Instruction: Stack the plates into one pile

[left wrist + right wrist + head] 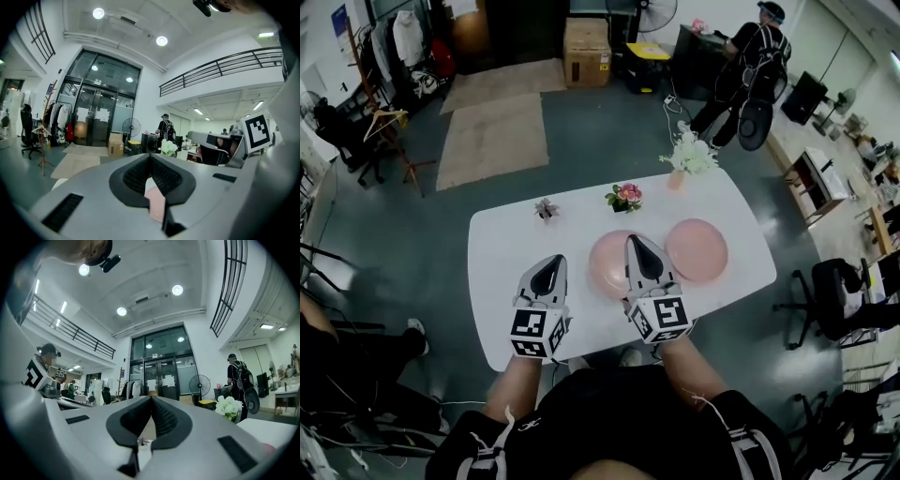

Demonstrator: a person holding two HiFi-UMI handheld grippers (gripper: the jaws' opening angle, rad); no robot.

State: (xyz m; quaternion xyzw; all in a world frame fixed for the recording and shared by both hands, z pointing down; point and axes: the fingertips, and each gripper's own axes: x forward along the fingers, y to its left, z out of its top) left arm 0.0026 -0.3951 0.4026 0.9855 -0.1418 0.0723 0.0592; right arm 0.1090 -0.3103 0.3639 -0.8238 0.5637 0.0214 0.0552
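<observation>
A plain pink round plate (pixel 602 267) and a second pink round plate (pixel 697 249) are glowing against the glossy white rounded table (pixel 506 244). The pale grey left gripper (pixel 550 262) and right gripper (pixel 637 242) are showing black pads and black-and-white square markers.

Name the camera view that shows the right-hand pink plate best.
Head view: the round pink plate lies whole and uncovered on the white table. The left gripper view shows only a pink patch low in the middle; which plate it is, I cannot tell. The right gripper view shows no plate clearly.
</observation>
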